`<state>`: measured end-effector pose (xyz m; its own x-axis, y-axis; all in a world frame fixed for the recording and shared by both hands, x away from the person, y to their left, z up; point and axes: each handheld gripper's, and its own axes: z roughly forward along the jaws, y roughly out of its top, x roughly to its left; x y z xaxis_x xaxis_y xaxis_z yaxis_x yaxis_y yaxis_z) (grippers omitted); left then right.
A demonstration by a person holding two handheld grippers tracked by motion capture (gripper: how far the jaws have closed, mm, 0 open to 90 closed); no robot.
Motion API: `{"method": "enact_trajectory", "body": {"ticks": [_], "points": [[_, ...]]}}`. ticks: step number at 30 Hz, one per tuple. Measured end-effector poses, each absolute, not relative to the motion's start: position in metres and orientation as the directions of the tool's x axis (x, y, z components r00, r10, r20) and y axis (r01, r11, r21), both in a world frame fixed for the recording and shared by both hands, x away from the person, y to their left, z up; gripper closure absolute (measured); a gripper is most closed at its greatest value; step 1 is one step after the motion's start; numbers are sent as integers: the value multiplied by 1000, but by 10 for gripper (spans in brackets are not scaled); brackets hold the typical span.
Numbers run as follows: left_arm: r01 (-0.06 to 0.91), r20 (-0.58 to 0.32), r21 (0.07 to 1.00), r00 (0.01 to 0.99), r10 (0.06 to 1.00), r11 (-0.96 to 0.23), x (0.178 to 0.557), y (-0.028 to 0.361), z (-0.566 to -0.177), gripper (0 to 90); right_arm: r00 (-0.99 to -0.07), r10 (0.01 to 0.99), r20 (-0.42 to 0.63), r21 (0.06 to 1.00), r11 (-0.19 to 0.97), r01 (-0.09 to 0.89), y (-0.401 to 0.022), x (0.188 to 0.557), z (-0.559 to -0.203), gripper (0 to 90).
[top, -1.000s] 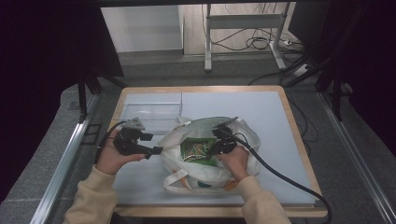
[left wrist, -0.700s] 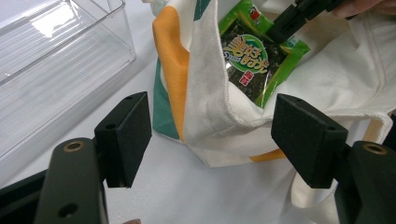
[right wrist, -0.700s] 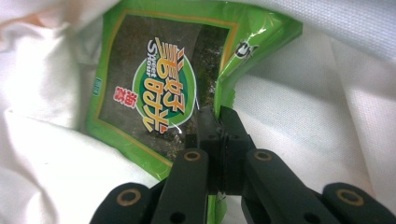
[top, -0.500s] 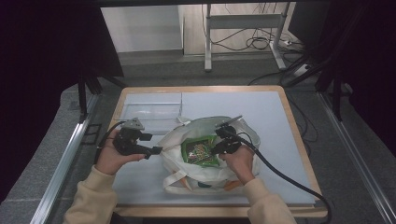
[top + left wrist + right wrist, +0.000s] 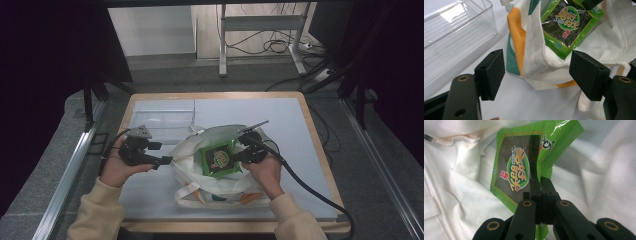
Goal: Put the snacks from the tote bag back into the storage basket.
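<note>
A: What changed since a second ago?
B: The right gripper (image 5: 239, 154), clamped on the green foil seaweed packet (image 5: 218, 159), has raised it above the white cloth bag (image 5: 210, 182).
A: Orientation?
B: Tilted, long axis running up-down in the high view. Left gripper (image 5: 537, 72) gapes empty beside the bag.

Even overhead light on the table (image 5: 300, 130); surroundings dark at nine and three o'clock; glare on the clear tray (image 5: 454, 30); near jaws blurred.

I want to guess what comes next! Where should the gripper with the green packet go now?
Probably a little higher: the right gripper is shut on the green packet, whose lower part looks still inside the white bag. The clear bin beside it seems the likely place.
</note>
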<state>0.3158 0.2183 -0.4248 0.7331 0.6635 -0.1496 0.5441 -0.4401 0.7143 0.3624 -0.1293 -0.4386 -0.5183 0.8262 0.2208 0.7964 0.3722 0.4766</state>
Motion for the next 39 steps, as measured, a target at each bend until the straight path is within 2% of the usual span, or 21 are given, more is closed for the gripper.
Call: {"method": "enact_trajectory", "body": {"ticks": [28, 39], "points": [[550, -156, 717, 726, 670, -429, 317, 223, -425, 288, -626, 761, 167, 607, 421, 674, -168, 356, -393, 888], [540, -146, 723, 729, 668, -431, 315, 223, -422, 288, -676, 722, 148, 625, 461, 630, -171, 355, -390, 888]]}}
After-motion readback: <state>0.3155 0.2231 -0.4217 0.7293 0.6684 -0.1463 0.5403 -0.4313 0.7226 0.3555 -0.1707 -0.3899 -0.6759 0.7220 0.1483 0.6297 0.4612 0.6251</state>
